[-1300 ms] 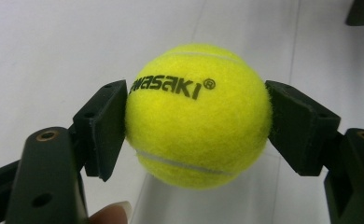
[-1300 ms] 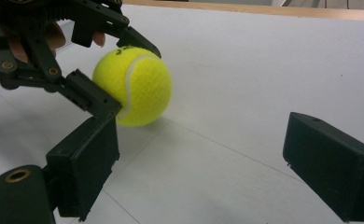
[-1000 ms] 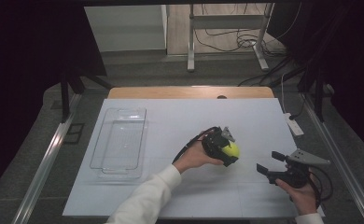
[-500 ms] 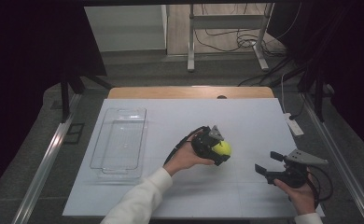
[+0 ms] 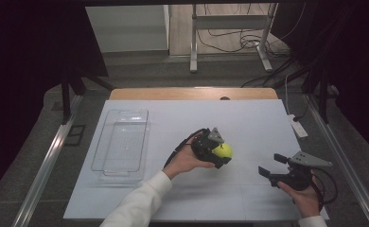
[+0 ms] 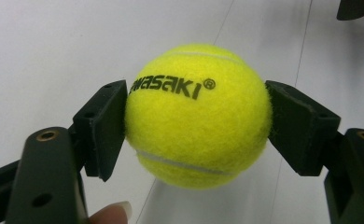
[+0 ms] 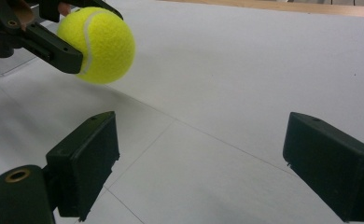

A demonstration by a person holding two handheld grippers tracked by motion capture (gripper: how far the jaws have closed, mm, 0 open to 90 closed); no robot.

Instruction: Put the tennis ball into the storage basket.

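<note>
Fuzzy yellow tennis ball [image 6: 197, 115], black lettering, clamped in left gripper [image 6: 196, 121] jaws; right gripper [image 7: 203, 172] jaws wide, empty.

From the left gripper view I can't read the whole black brand word on the fuzzy yellow-green tennis ball [image 6: 196, 114]: its first letters sit behind one black pad. The far side of that ball is hidden from me. My high view cuts off both of the person's forearms at the bottom edge, and the clear plastic rectangular tray [image 5: 121, 142] is too faint there to judge its contents.
</note>
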